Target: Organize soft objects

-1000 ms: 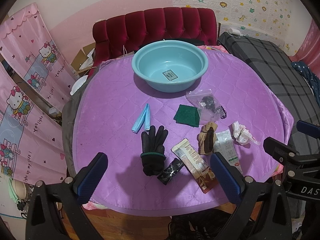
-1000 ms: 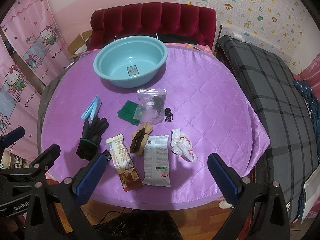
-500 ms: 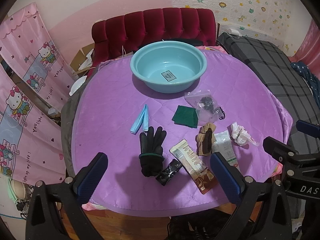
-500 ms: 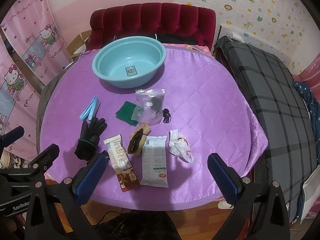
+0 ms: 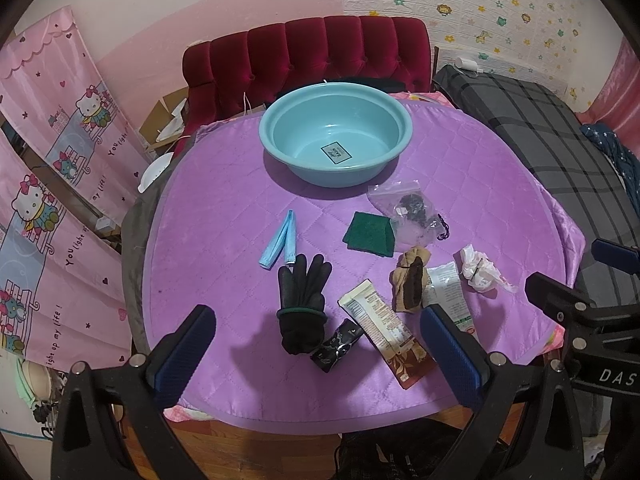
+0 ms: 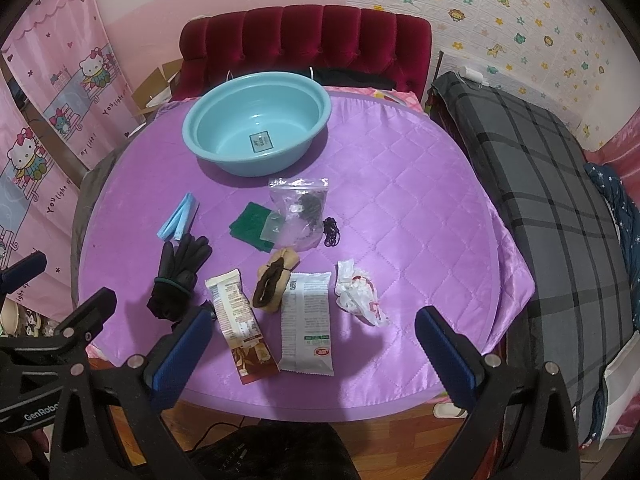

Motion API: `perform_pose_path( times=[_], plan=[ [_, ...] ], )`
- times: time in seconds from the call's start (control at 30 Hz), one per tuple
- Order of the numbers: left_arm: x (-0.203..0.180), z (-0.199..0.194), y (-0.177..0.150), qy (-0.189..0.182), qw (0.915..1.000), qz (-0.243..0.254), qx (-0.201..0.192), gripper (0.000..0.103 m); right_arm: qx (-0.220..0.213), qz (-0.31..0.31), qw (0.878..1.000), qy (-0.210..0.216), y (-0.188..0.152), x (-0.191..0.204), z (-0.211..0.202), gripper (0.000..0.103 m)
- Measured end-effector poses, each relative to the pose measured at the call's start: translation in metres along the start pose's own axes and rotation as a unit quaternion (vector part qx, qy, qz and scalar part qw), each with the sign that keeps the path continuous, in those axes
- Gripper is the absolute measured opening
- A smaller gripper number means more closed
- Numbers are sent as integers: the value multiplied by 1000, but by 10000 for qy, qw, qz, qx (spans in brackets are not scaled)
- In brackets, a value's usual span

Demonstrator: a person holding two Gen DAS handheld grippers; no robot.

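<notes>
On the purple quilted counter [image 5: 224, 184], near its front edge, lies the black glove [image 5: 302, 300], limp and light, likely to sag and fold when lifted. Its long axis runs front to back: fingertips point toward the empty blue basin [image 5: 335, 136] at the far side, the green-banded cuff toward the viewer. The bunched cuff offers the thickest hold; a pinch across it should keep the fabric from slipping. Beside it are a folded blue face mask [image 5: 280, 240], a green scouring pad [image 5: 369, 234], rolled tan-and-brown socks [image 6: 274, 284] and a crumpled white plastic bag [image 6: 358, 292], all soft and separate. The left gripper [image 5: 316, 354] and right gripper [image 6: 312, 354] both hover above the front edge, jaws spread wide, holding nothing.
</notes>
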State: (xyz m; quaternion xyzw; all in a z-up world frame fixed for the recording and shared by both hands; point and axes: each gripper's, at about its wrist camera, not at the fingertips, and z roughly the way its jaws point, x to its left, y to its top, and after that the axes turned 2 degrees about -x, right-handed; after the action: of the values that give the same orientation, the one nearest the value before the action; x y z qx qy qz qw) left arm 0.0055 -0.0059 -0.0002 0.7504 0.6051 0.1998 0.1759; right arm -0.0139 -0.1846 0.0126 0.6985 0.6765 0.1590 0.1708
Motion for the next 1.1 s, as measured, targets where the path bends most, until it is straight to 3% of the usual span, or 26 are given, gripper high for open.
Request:
perform_pose_path(
  times=[1.1],
  plan=[
    [-9,7,1,20,10000,-43,72,103,67,-2,10000,72,2,-5,9,103]
  ],
)
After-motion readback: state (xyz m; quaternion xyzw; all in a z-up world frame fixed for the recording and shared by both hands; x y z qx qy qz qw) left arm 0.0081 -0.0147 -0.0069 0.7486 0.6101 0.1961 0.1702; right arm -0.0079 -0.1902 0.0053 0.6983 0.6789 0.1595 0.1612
